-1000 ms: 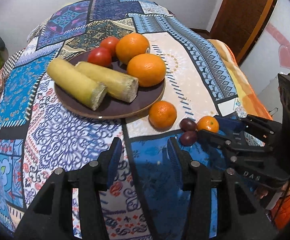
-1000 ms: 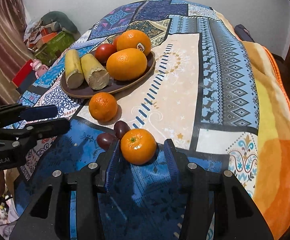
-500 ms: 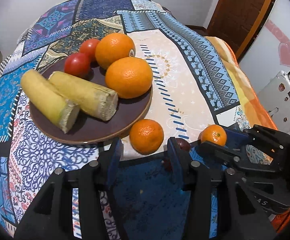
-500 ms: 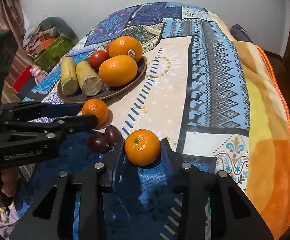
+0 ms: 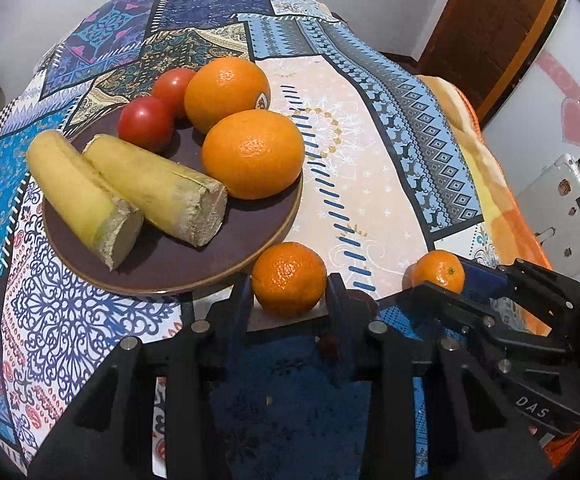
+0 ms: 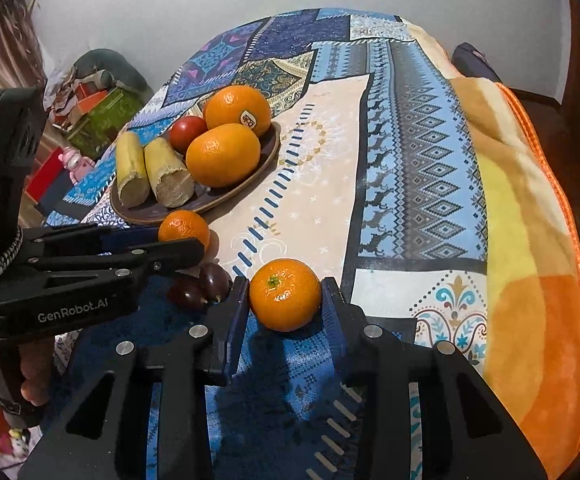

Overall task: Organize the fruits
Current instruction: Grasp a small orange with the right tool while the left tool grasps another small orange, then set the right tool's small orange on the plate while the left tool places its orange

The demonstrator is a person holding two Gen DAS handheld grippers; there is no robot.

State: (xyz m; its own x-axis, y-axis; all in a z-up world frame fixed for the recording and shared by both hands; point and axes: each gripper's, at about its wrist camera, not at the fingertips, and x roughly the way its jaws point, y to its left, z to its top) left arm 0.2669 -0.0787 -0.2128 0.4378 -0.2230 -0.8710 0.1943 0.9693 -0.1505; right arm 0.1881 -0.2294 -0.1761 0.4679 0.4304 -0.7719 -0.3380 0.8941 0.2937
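A brown plate (image 5: pixel 169 268) (image 6: pixel 265 156) holds two big oranges (image 5: pixel 251 154), two tomatoes (image 5: pixel 145 124) and two yellow cane pieces (image 5: pixel 157 188). My left gripper (image 5: pixel 288 290) has its fingers on both sides of a mandarin (image 5: pixel 288 278) (image 6: pixel 183 230) that lies on the cloth beside the plate's rim. My right gripper (image 6: pixel 285 300) is shut on a second mandarin (image 6: pixel 285 300) (image 5: pixel 438 271) on the blue patch. Two dark plums (image 6: pixel 201 284) lie between the grippers, partly hidden.
The patterned patchwork cloth (image 6: pixel 410 160) covers the whole rounded table. An orange blanket edge (image 6: pixel 538 240) runs down the right side. A wooden door (image 5: pixel 498 20) and a white appliance (image 5: pixel 558 216) stand to the right, boxes and toys (image 6: pixel 89 112) on the floor to the left.
My left gripper has moved forward and right until its fingers close around the mandarin by the plate. My right gripper has closed in on the other mandarin.
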